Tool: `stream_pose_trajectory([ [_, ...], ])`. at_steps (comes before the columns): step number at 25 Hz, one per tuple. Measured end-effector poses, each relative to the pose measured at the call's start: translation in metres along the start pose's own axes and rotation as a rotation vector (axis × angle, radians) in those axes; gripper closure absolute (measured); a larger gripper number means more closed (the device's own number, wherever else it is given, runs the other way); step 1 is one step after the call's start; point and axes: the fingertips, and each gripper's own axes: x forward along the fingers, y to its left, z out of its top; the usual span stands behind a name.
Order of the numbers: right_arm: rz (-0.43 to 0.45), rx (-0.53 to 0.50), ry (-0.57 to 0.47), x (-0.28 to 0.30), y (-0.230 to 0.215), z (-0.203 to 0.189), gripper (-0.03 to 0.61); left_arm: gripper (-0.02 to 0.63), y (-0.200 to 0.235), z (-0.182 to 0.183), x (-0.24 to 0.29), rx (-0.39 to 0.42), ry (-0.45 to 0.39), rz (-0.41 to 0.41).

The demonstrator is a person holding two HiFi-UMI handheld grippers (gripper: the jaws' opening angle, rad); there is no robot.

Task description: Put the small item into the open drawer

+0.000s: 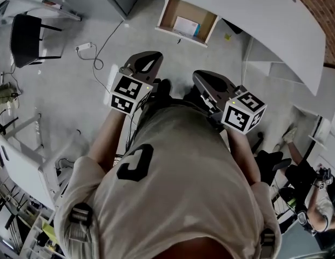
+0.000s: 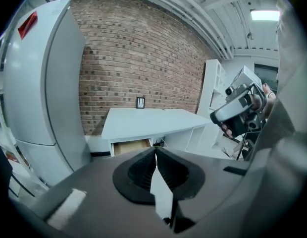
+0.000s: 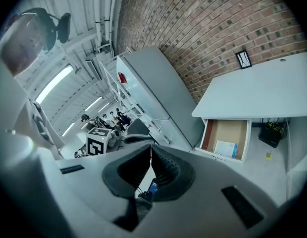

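A small dark item with a blue face (image 3: 152,187) is seen deep in the throat of the right gripper (image 3: 151,150), at 6 o'clock from the tips. The tips themselves are pressed together ahead of it. Whether the pads bear on it cannot be told, and it is only judged to be the thing to be stowed. The left gripper (image 2: 155,152) is likewise pressed together, with nothing between its jaws. The open wooden-lined drawer (image 1: 183,8) lies well apart at 12 o'clock from both grippers in the head view, under the white flat-topped desk (image 1: 248,20). A flat white packet with a blue edge (image 1: 187,26) already rests in it toward 3 o'clock. The step in hand is judged to be the carry toward the drawer across the pale grey floor (image 1: 102,74). For this to be done well, the right jaws should be held pressed together throughout the approach. The drawer, seen at 3 o'clock of the tips in the right gripper view, should be brought dead ahead of them. The overhanging desk edge should be cleared from the front, and the tips lowered over the bare wooden bottom at 9 o'clock of the packet. Release is best made low inside the walls. The left gripper should be held aside, clear of the drawer mouth.
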Motion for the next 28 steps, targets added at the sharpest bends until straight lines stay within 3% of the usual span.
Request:
stream_pose_trajectory([
  [7, -0.047, 0.031, 0.012, 0.007, 0.008, -0.008, 0.574, 0.603, 0.008, -0.009, -0.008, 0.009, 0.008, -0.033],
  [28, 0.006, -0.013, 0.005, 0.020, 0.007, 0.006, 0.575, 0.603, 0.016, -0.009, -0.021, 0.006, 0.003, 0.034],
])
